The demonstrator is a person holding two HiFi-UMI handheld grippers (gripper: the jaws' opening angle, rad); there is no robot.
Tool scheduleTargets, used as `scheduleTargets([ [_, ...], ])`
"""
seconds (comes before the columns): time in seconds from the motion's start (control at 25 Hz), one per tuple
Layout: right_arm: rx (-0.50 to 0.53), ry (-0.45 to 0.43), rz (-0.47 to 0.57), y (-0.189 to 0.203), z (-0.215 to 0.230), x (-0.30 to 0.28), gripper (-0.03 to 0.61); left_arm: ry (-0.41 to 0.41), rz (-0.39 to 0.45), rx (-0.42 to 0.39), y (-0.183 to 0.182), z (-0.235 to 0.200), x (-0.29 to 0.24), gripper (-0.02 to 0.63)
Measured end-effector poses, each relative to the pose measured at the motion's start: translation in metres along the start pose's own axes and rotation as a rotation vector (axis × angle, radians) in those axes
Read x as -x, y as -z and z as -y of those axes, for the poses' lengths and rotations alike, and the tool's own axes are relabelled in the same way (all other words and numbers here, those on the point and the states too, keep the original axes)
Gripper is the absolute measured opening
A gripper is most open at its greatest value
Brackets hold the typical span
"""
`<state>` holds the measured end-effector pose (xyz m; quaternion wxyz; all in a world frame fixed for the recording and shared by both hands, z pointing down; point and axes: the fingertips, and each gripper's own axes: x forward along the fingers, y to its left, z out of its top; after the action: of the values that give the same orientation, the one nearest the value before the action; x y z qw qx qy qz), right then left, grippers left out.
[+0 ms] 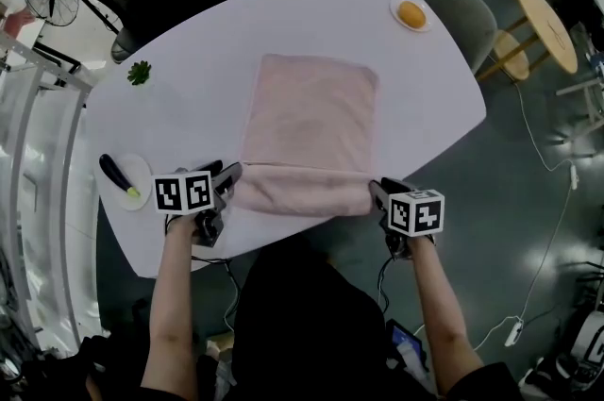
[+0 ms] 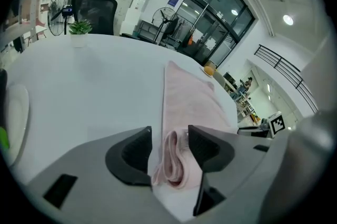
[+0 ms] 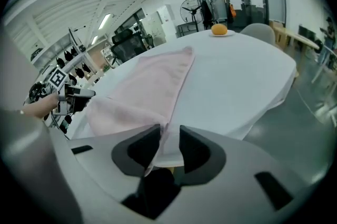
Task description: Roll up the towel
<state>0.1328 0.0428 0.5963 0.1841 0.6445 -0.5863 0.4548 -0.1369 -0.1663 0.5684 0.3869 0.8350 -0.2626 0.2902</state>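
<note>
While the pink towel's rolled edge lay between them, the left gripper's jaws stood well apart and the right gripper's only slightly apart, neither clamping it.

White table with pink towel, small plant, far plate, near plate.

head view looks steeply down; gripper views (close, low) share towel.
</note>
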Motion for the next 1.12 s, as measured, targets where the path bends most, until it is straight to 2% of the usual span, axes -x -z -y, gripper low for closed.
scheduleTargets([
  [0.12, -0.045, -0.019, 0.016, -0.001, 0.003, 0.003, 0.146, 0.017, 0.032, 0.021, 0.000, 0.000, 0.011, 0.244],
  [0.28, -0.113, -0.044, 0.040, -0.002, 0.005, 0.008, 0.146, 0.005, 0.097, 0.031, -0.003, -0.004, 0.026, 0.235],
  [0.4, -0.109, -0.045, 0.061, -0.004, 0.005, 0.013, 0.146, -0.013, 0.123, 0.021, -0.006, -0.008, 0.034, 0.218],
  [0.6, -0.070, -0.026, 0.098, -0.008, 0.006, 0.025, 0.132, -0.001, 0.075, -0.079, 0.007, 0.003, 0.036, 0.216],
  [0.8, -0.055, -0.044, 0.120, 0.000, 0.003, 0.039, 0.132, 0.003, 0.014, -0.160, 0.030, 0.011, 0.035, 0.225],
  [0.96, -0.042, -0.104, 0.129, 0.016, -0.011, 0.047, 0.132, -0.011, -0.026, -0.204, 0.048, 0.011, 0.037, 0.225],
  [1.12, -0.023, -0.181, 0.094, 0.039, -0.031, 0.044, 0.139, 0.001, -0.048, -0.213, 0.061, 0.014, 0.037, 0.216],
])
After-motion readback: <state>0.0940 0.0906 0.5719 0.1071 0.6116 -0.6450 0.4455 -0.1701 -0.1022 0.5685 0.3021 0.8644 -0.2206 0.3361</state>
